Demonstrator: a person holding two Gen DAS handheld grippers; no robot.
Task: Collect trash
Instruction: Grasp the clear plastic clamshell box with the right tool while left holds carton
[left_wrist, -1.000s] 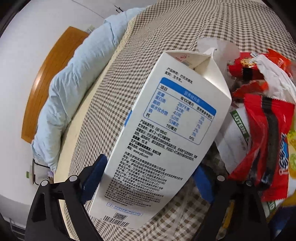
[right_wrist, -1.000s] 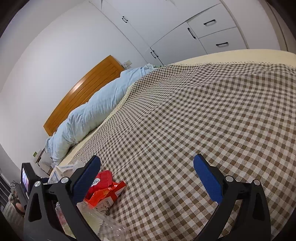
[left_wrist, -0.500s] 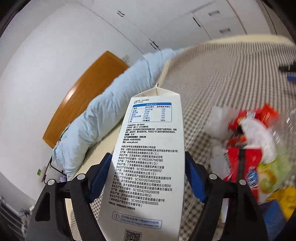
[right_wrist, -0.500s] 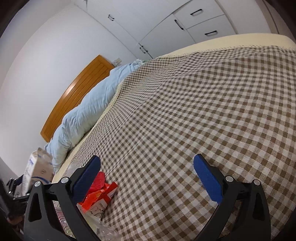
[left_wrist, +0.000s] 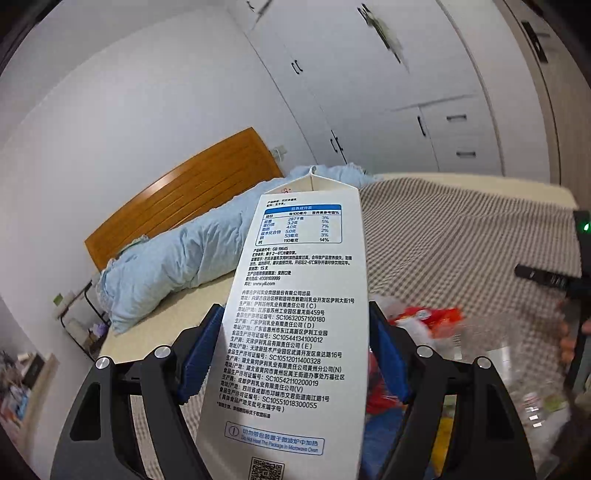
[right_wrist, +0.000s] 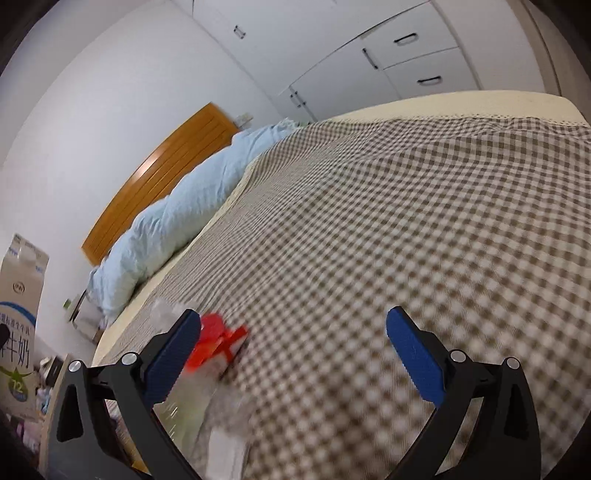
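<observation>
While our left gripper (left_wrist: 295, 350) clamps the milk carton (left_wrist: 295, 314) upright in the air above the checked bedspread (left_wrist: 461, 236), red wrappers (left_wrist: 432, 319) lie blurred to its right, and our right gripper (right_wrist: 291, 347) gapes with nothing between its pads.

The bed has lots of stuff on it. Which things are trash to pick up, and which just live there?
Trash:
- milk carton, held in the left gripper
- red wrappers
- clear plastic

Just there:
- blue duvet
- checked sheet
- headboard
- wardrobe
</observation>
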